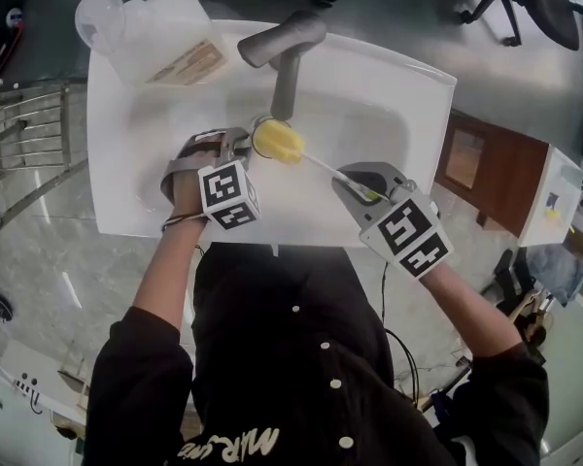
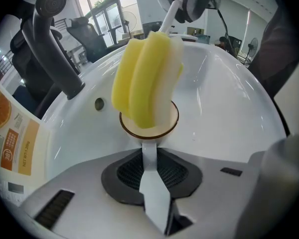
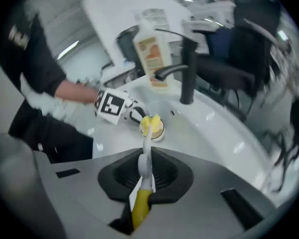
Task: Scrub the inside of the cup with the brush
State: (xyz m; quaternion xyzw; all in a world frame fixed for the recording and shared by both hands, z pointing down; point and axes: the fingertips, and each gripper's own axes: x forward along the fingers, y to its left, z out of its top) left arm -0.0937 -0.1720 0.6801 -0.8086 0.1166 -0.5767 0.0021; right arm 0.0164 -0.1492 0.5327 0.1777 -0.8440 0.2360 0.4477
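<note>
White brown-rimmed cup (image 2: 158,129) is steadied by its handle in left claw (image 2: 152,169); yellow sponge brush (image 2: 142,78), gripped in right claw (image 3: 143,177), is dipped inside.

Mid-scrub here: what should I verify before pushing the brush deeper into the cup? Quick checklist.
1. Left gripper clamped on the cup by its handle: ok.
2. Right gripper clamped on the brush: ok.
3. Sponge head lined up with the cup's mouth: ok, its lower end sits inside the rim.
4. Sponge head fully inside: not ok, most of it sticks out.
5. Cup held over the sink: ok.
6. Water or soap in the cup: cannot tell.
</note>
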